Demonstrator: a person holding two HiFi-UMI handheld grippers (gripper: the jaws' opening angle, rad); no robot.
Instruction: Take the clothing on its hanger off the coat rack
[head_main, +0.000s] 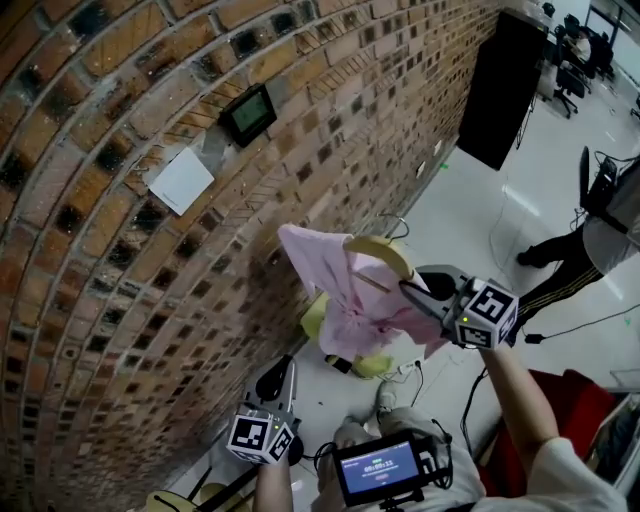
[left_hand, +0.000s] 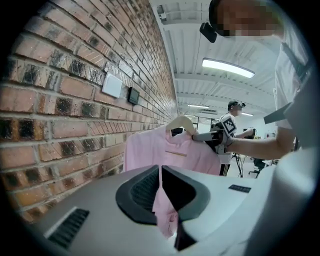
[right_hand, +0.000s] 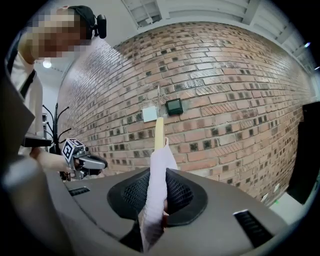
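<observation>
Light and limp, the shirt (head_main: 345, 305) hangs from its stiff hanger (head_main: 385, 255), best gripped there: the right gripper (head_main: 408, 288) is clamped on 1 cloth-covered arm, and the left gripper (left_hand: 161, 172) pinches its lower edge.

Head view: overhead, steeply down along red brick wall (head_main: 120, 330). Left gripper view: low, along own jaws, facing right gripper (left_hand: 196, 136). Right gripper view: looks back at left gripper (right_hand: 102, 163). All share wall and pink cloth garment (head_main: 345, 300)
</observation>
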